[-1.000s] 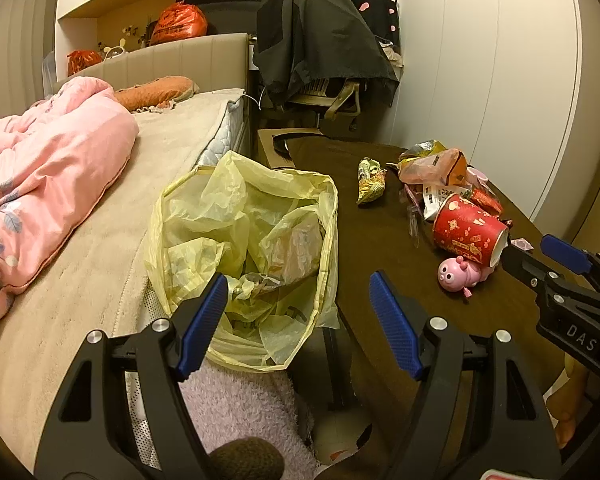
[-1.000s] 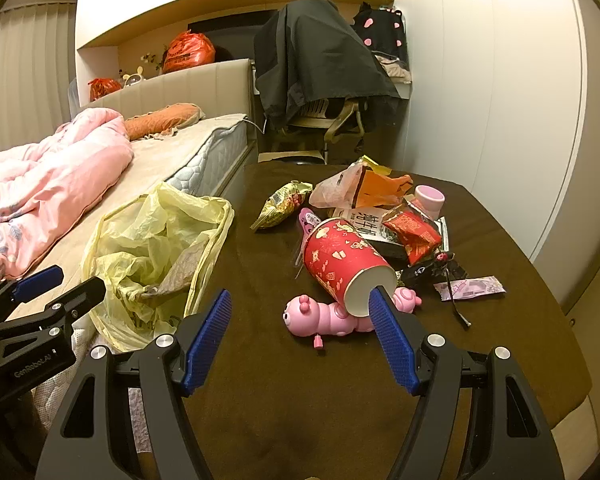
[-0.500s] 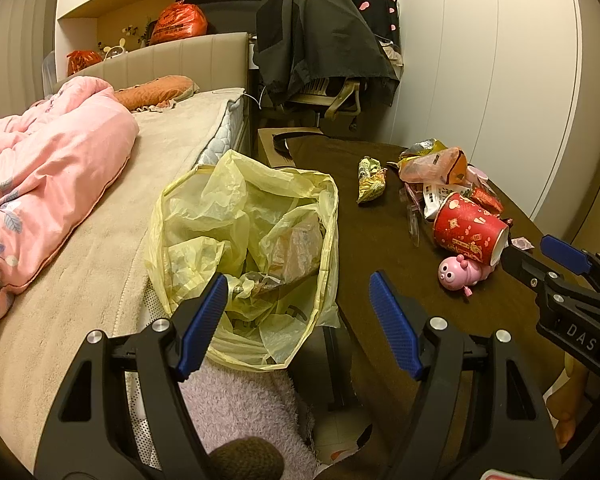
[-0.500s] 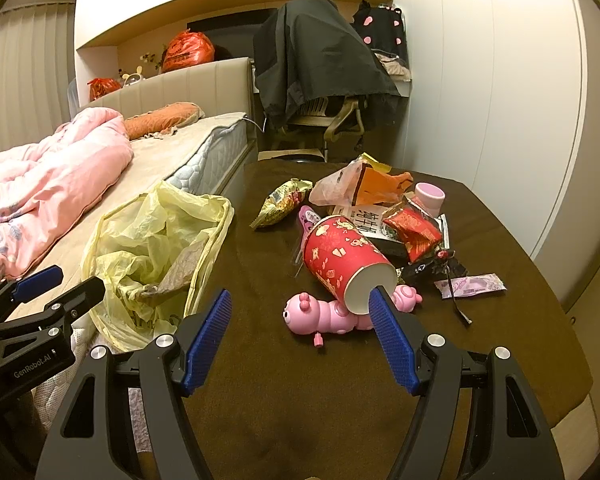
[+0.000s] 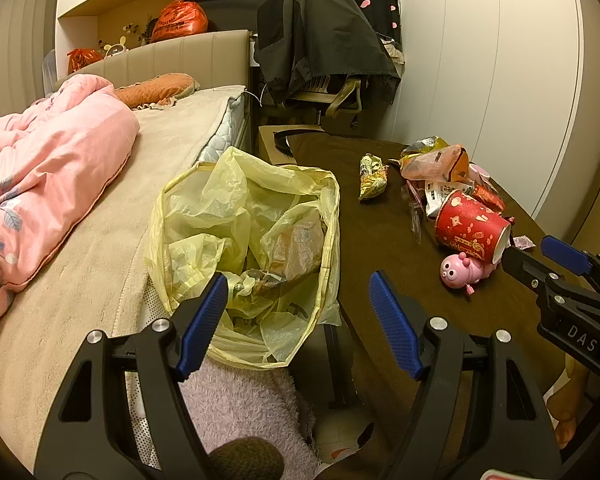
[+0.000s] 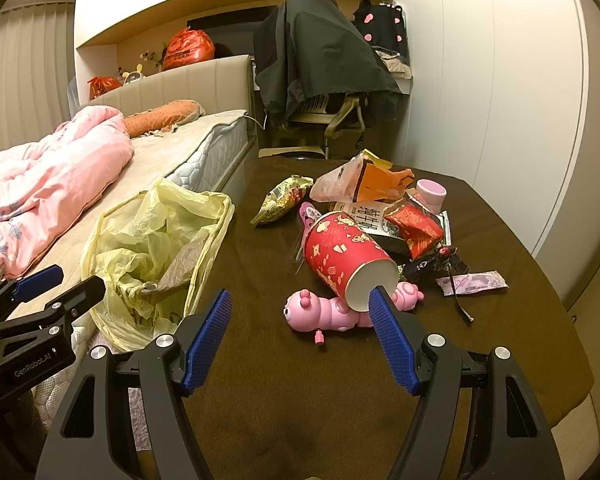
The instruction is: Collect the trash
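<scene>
Left gripper [image 5: 298,326] jaws wide, empty, hovering at the near rim of the yellow bag [image 5: 244,248], which hangs open between bed [image 5: 100,240] and tabletop [image 6: 300,380]. Right gripper [image 6: 300,336] jaws wide, empty, over the tabletop; right jaw tip just in front of the mouth of the tipped red cup [image 6: 346,258]. Cup leans on a pink toy [image 6: 332,310]; wrappers [image 6: 414,228] piled behind it.

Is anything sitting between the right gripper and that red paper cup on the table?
Partly. The pink toy lies right against the red paper cup, under its open mouth, nearest the open right gripper. Otherwise only bare table lies between.
</scene>
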The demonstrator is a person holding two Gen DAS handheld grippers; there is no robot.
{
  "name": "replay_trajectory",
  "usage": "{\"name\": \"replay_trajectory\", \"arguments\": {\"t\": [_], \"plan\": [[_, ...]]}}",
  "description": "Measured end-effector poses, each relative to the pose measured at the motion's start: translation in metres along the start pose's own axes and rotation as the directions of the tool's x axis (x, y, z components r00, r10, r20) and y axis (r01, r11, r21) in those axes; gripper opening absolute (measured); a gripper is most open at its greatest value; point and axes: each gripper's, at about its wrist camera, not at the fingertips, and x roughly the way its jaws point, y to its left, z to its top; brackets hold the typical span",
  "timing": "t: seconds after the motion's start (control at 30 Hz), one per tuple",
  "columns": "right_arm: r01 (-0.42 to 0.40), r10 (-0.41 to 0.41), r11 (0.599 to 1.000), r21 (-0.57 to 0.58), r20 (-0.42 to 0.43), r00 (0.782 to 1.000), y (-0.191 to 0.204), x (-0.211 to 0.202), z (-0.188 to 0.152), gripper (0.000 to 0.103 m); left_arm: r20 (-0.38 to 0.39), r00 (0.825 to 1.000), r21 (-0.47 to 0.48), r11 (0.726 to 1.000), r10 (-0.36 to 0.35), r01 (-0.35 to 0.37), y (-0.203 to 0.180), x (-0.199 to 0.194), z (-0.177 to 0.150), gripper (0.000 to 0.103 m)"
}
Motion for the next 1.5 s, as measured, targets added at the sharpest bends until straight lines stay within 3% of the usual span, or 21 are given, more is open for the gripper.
{"name": "replay_trajectory", "arguments": {"t": [0.47, 0.7, 0.8, 0.97, 1.1, 1.3, 1.47, 1.5], "plan": [[-0.004, 0.004, 1.000, 0.012, -0.003, 1.000, -0.006, 0.004, 0.000, 0.067, -0.018, 1.000, 0.003, 1.000, 0.001, -0.001, 0.000, 0.007, -0.003, 0.070], [0.062, -0.062, 0.998, 0.009, 0.014, 0.998, -0.052, 0.020, 0.020, 0.067, -0.032, 0.999, 0.043, 0.998, -0.042, 0.044, -0.024, 0.039, 0.015, 0.070], [0.104, -0.104, 0.995, -0.001, 0.016, 0.994, -0.078, 0.027, 0.029, 0.067, -0.032, 0.994, 0.068, 0.992, -0.105, 0.107, -0.043, 0.061, 0.030, 0.070], [0.127, -0.127, 0.992, 0.014, -0.002, 0.992, -0.123, 0.044, 0.040, 0.067, -0.030, 0.969, 0.086, 0.965, -0.246, 0.248, -0.068, 0.108, 0.066, 0.070], [0.117, -0.116, 0.992, 0.039, -0.033, 0.993, -0.151, 0.060, 0.042, 0.067, -0.103, 0.939, 0.098, 0.936, -0.328, 0.338, -0.083, 0.154, 0.096, 0.072], [0.092, -0.085, 0.993, 0.071, -0.096, 0.992, -0.173, 0.081, 0.029, 0.067, -0.203, 0.941, 0.040, 0.958, -0.270, 0.283, -0.081, 0.226, 0.131, 0.072], [0.080, -0.071, 0.994, 0.071, -0.123, 0.990, -0.174, 0.089, 0.021, 0.067, -0.308, 0.922, 0.014, 0.968, -0.236, 0.252, -0.083, 0.282, 0.142, 0.050], [0.072, -0.062, 0.995, 0.073, -0.125, 0.990, -0.173, 0.089, 0.020, 0.067, -0.321, 0.917, 0.009, 0.967, -0.237, 0.254, -0.083, 0.288, 0.143, 0.049]]}}
